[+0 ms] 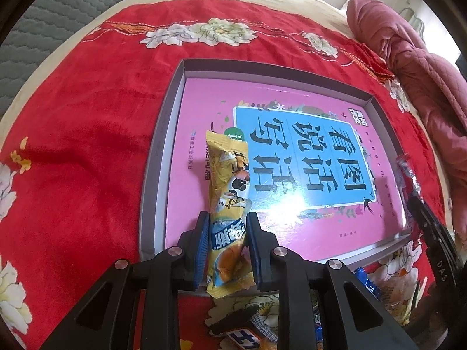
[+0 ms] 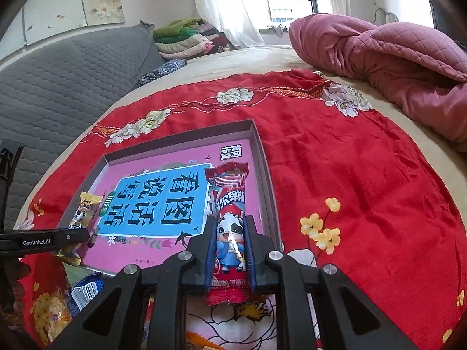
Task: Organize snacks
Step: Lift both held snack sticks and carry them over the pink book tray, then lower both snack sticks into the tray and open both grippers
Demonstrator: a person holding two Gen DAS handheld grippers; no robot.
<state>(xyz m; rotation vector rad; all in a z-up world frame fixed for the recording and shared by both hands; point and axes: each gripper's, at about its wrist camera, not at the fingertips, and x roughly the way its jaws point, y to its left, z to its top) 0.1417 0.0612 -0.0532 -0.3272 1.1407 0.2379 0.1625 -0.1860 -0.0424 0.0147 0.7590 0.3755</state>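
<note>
A red floral bedspread (image 2: 364,175) covers the bed, and on it lies a shallow grey box (image 1: 159,157) whose floor is taken up by a pink children's book (image 1: 335,221) with a blue title panel. Both grippers hang over the near edge of that box, each already loaded, so the coming move looks like a pair of placements rather than a pick. The left gripper (image 1: 227,248) is clamped on a yellow snack packet (image 1: 230,192), whose long axis runs straight ahead along the fingers and away from the person, its far end over the left part of the book, close to the box's left wall. The right gripper (image 2: 230,250) is clamped on a red snack packet (image 2: 230,213) (a cartoon cow on the wrapper), likewise pointing lengthwise into the box, over the right side just inside the right wall. The two packets sit roughly parallel and well apart, so each hand is nearest its own side of the box. More wrapped snacks (image 1: 248,332) lie loose on the bedspread in front of the box, under the grippers.
</note>
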